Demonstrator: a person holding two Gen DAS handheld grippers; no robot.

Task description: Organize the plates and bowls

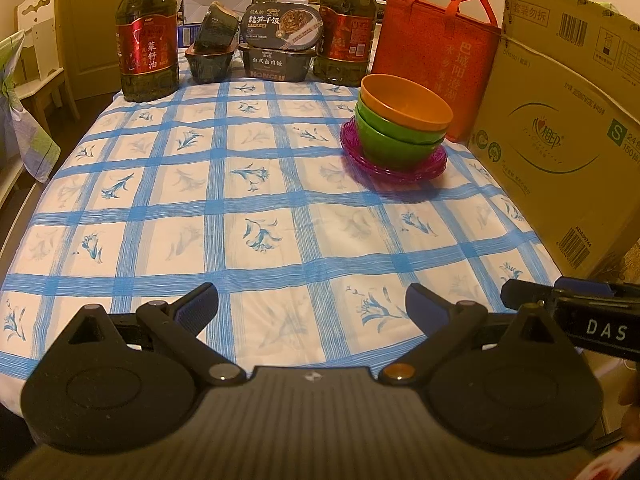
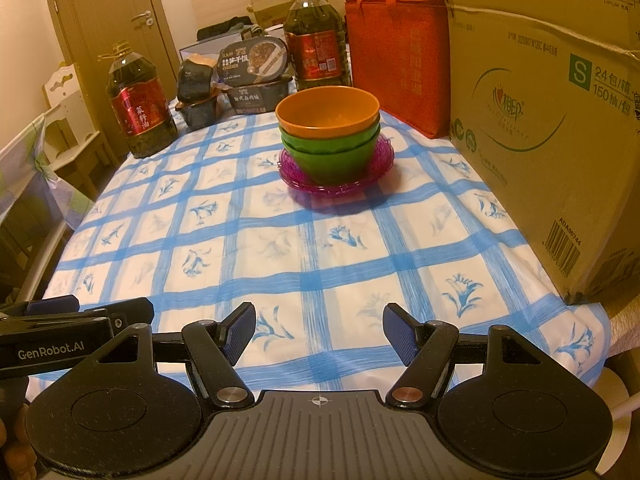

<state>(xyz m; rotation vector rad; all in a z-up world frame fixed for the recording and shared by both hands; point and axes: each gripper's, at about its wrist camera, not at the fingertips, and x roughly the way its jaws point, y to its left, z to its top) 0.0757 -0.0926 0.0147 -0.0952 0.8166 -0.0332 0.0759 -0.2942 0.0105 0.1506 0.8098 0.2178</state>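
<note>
An orange bowl point(image 1: 406, 102) is nested in two green bowls point(image 1: 390, 140), all standing on stacked purple plates point(image 1: 394, 168) at the table's far right. The same stack shows in the right wrist view: orange bowl point(image 2: 328, 110), green bowls point(image 2: 332, 152), purple plates point(image 2: 336, 182). My left gripper point(image 1: 312, 310) is open and empty, low over the table's near edge, far from the stack. My right gripper point(image 2: 319, 332) is open and empty at the near edge, the stack straight ahead. Each gripper's side shows in the other's view.
The table has a blue-checked cloth point(image 1: 240, 200). Two oil bottles point(image 1: 146, 36) point(image 1: 346, 28), food boxes point(image 1: 276, 48) and a red bag point(image 1: 436, 56) stand along the back. A large cardboard box point(image 1: 560, 128) walls the right side. A chair point(image 1: 36, 60) stands at the left.
</note>
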